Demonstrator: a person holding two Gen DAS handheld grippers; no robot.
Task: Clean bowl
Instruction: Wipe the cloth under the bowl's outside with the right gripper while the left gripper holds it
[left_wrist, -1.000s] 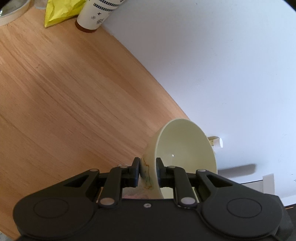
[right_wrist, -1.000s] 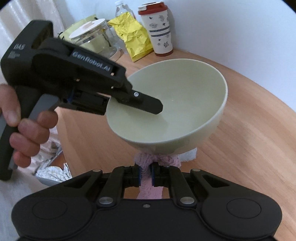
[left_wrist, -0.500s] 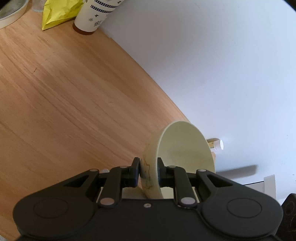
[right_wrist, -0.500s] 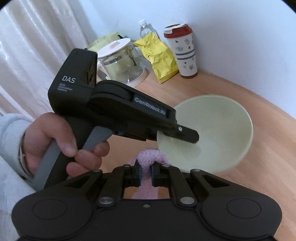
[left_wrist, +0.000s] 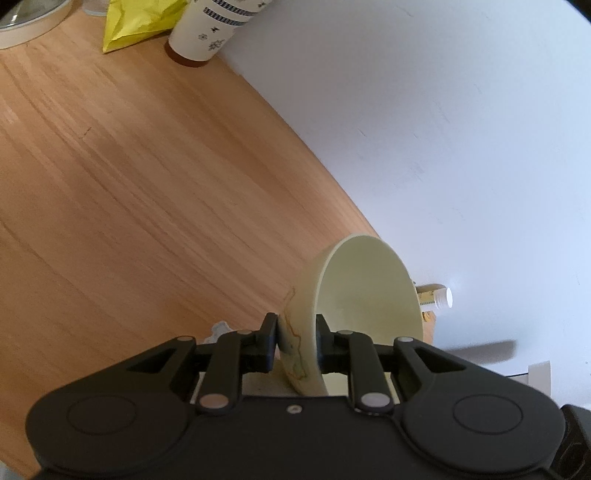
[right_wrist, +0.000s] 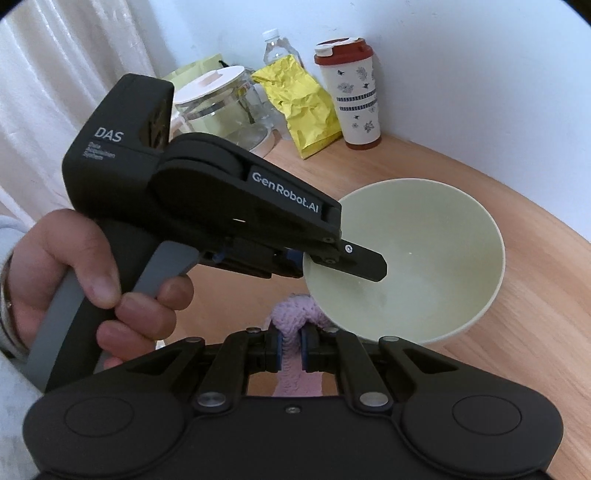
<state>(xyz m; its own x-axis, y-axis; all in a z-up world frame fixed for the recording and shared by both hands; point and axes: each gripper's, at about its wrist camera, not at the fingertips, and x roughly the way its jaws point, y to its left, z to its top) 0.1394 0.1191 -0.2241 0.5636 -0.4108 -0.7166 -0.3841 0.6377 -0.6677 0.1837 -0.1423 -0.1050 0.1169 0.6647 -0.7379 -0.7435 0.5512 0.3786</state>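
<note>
A pale green bowl (right_wrist: 424, 266) hangs tilted above the wooden table (right_wrist: 535, 295), its inside bare and glossy. My left gripper (left_wrist: 295, 336) is shut on the bowl's rim (left_wrist: 299, 343), one finger (right_wrist: 364, 262) inside and the other outside against a faint brown streak. A person's hand (right_wrist: 92, 280) grips its handle. Close in front, my right gripper (right_wrist: 291, 349) is shut on a folded pink cloth (right_wrist: 293, 314). The cloth pokes up just below the bowl's near-left side, and whether it touches the bowl I cannot tell.
At the table's back by the white wall stand a red-lidded tumbler (right_wrist: 351, 92), a yellow bag (right_wrist: 303, 103), a white-lidded glass jar (right_wrist: 218, 103) and a water bottle (right_wrist: 275, 48). A small white-capped bottle (left_wrist: 437, 297) lies beyond the bowl. A curtain hangs left.
My right gripper has drawn back and up with the pink cloth, out from under the bowl's base. The bowl now looks smaller and farther, and is turned slightly more on edge in the left view.
</note>
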